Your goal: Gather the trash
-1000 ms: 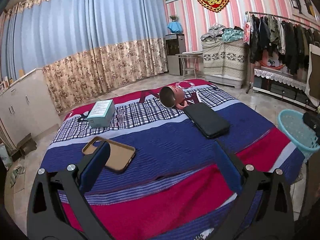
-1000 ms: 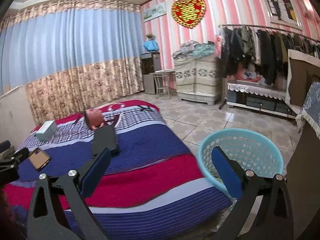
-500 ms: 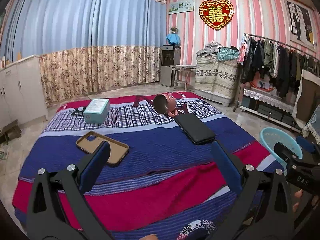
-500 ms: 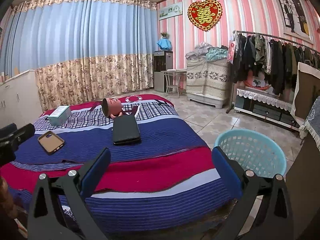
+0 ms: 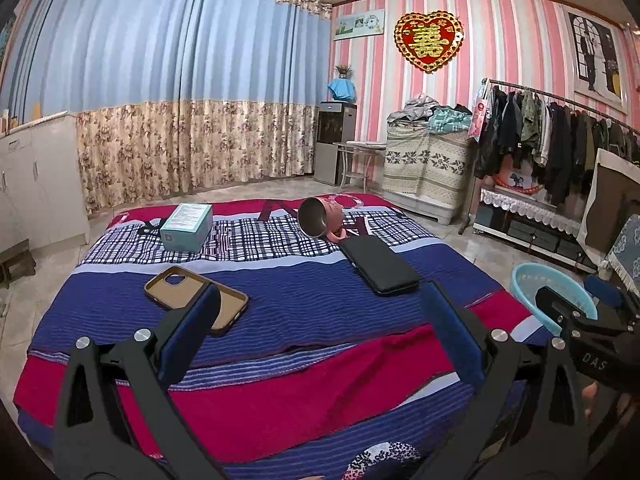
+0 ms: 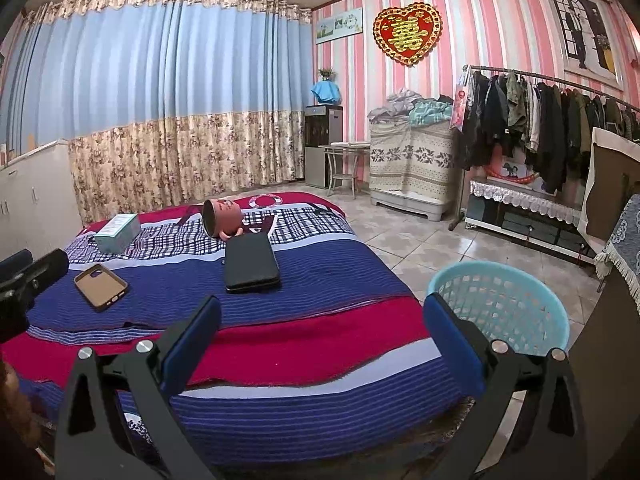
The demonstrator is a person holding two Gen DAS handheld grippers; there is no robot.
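On the striped bed cover (image 5: 304,312) lie a brown phone case (image 5: 196,298), a teal box (image 5: 187,227), a tipped pink cup (image 5: 322,222) and a black pouch (image 5: 378,266). They also show in the right wrist view: case (image 6: 101,286), box (image 6: 118,233), cup (image 6: 222,218), pouch (image 6: 250,264). A light blue basket (image 6: 500,304) stands on the floor right of the bed. My left gripper (image 5: 320,332) is open and empty above the bed's near end. My right gripper (image 6: 320,344) is open and empty, near the basket.
A clothes rack (image 5: 560,140) and low shelf stand at the right wall. A covered cabinet (image 5: 424,172), a small table (image 5: 360,156) and a water dispenser (image 5: 334,140) stand at the back. White cupboards (image 5: 36,184) line the left. Tiled floor (image 6: 420,240) lies right of the bed.
Both grippers have pulled back and risen from the bed, so more of the bed and room shows. The right view has swung left from the basket toward the bed. Both stay open.
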